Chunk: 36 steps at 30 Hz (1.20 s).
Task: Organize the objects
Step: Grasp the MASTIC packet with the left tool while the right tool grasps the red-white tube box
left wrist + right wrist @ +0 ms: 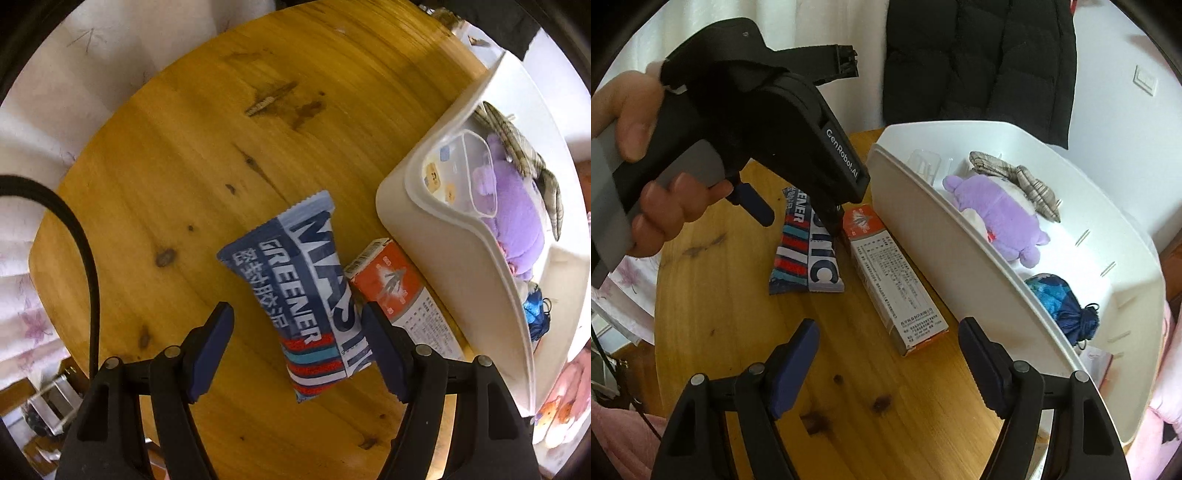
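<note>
A blue packet (295, 288) printed "GREENER" lies on the round wooden table (184, 147). My left gripper (301, 343) points down over it, open, its fingers standing either side of the packet's near end. Right beside the packet lies an orange-and-white box (399, 291). In the right wrist view my right gripper (888, 354) is open just short of the box (894, 280). A hand holds the left gripper (798, 216) over the packet (809, 258). A white bin (923, 206) holds a purple plush toy (997, 218), a plaid cloth (1023, 181) and a blue bundle (1060, 302).
The bin (443, 258) stands at the table's right edge, close against the box, and also holds a clear lidded container (458, 173). A black cable (85, 240) hangs at the left. A dark jacket (979, 55) hangs behind the table. Bare wood lies at the table's left and near side.
</note>
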{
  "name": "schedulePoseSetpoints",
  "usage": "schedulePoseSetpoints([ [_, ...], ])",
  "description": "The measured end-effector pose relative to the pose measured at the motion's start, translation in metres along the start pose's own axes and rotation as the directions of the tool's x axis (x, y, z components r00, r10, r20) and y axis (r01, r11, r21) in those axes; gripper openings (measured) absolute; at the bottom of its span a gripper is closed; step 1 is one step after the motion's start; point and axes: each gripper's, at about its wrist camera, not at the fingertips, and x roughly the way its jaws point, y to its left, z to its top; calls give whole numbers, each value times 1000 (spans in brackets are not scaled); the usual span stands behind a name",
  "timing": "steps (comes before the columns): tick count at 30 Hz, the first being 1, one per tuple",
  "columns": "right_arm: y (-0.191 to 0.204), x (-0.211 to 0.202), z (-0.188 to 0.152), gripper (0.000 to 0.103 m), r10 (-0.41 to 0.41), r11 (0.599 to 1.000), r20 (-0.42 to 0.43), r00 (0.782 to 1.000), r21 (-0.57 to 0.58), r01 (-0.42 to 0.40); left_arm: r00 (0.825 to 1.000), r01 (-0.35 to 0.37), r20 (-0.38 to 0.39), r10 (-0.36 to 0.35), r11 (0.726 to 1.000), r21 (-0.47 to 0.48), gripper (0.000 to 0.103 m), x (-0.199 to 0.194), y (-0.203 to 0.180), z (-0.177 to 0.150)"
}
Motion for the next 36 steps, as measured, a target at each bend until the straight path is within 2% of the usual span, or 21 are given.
schedulePoseSetpoints([
  [9,-6,14,-4,78,19,1000,-8,1000,18,-19,999,36,-41,-36,999,-6,52,7,8,3],
  [19,-6,27,0,78,37,999,-2,999,29,-37,998,28,-54,-26,999,29,49,-2,29,-1],
  [27,0,38,7,70,46,998,-3,999,30,-46,999,21,-47,-19,999,35,48,-17,50,-6],
  [33,6,44,12,59,58,998,-17,998,10,-58,999,36,-41,-36,999,11,48,-30,68,-6],
  [36,9,47,14,48,60,998,-29,998,1,-60,999,41,-26,-41,999,10,48,-40,76,-5],
])
